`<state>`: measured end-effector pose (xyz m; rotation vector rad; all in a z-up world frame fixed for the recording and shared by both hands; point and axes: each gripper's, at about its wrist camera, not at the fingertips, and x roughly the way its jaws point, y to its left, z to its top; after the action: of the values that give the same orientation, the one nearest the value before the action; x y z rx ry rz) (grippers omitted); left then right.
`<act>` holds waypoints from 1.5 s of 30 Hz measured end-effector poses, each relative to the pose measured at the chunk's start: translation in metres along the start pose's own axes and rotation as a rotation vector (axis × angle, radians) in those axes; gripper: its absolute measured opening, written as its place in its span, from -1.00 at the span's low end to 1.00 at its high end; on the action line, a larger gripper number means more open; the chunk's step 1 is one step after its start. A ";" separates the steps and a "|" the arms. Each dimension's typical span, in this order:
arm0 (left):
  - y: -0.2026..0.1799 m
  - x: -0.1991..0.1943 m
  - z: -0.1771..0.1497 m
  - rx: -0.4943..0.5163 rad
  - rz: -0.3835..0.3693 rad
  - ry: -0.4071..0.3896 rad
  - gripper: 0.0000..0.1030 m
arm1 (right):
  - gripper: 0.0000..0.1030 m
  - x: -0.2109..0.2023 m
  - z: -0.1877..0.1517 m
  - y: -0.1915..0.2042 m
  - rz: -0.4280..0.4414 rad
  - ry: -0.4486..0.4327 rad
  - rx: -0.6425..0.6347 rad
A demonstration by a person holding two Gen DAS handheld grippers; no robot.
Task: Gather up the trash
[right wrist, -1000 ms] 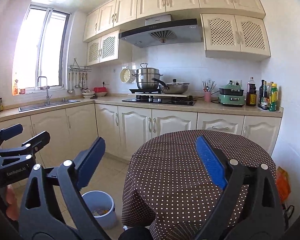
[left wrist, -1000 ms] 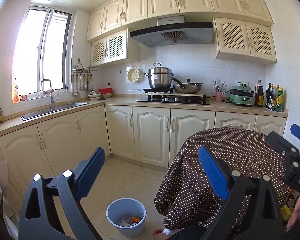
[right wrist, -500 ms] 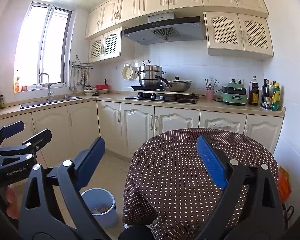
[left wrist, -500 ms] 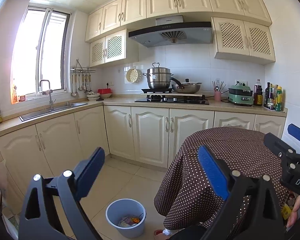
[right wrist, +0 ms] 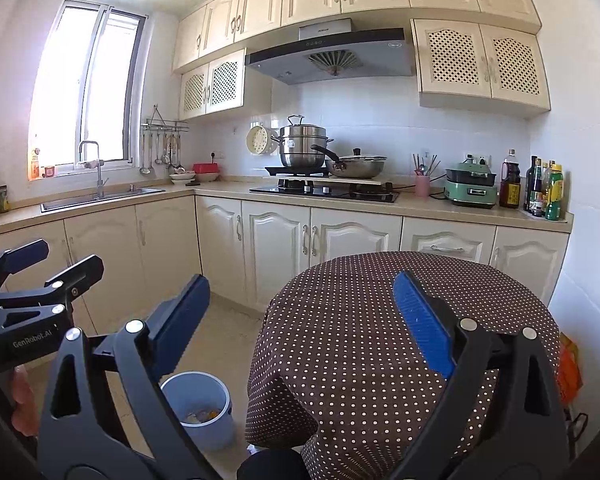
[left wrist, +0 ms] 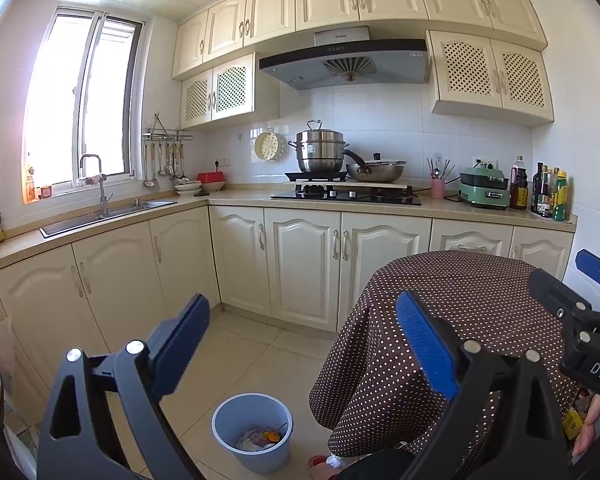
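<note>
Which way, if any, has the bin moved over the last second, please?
No. The bin stands on the same floor spot, just left of the table cloth's hem; only the view has shifted slightly.

Two black grippers with blue pads

The left gripper (left wrist: 302, 338) has two thick black arms with long holes cut in them. Shiny round silver screws sit near the top of each arm. Each arm ends in a flat blue pad (left wrist: 426, 344) with little ridges. The right gripper (right wrist: 302, 320) looks just the same, black with blue pads and silver screws. From the left camera, the right gripper shows at the side with white letters "DAS" on it. From the right camera, the left gripper shows at the side with white letters "GenRobot.AI". A fingertip (left wrist: 588, 430) shows under one gripper, and a bit of a hand (right wrist: 22, 404) under the other.
</note>
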<state>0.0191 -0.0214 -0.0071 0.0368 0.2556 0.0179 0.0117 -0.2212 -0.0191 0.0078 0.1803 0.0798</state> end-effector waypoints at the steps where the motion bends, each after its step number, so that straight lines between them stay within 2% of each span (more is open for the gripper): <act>1: 0.000 0.000 0.000 0.000 0.000 0.000 0.80 | 0.78 0.000 0.000 0.000 0.000 0.001 0.000; 45: 0.000 0.002 -0.005 -0.005 -0.002 0.015 0.80 | 0.79 0.000 -0.007 0.001 0.003 0.011 -0.005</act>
<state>0.0193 -0.0213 -0.0128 0.0315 0.2710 0.0168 0.0104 -0.2203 -0.0263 0.0024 0.1915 0.0831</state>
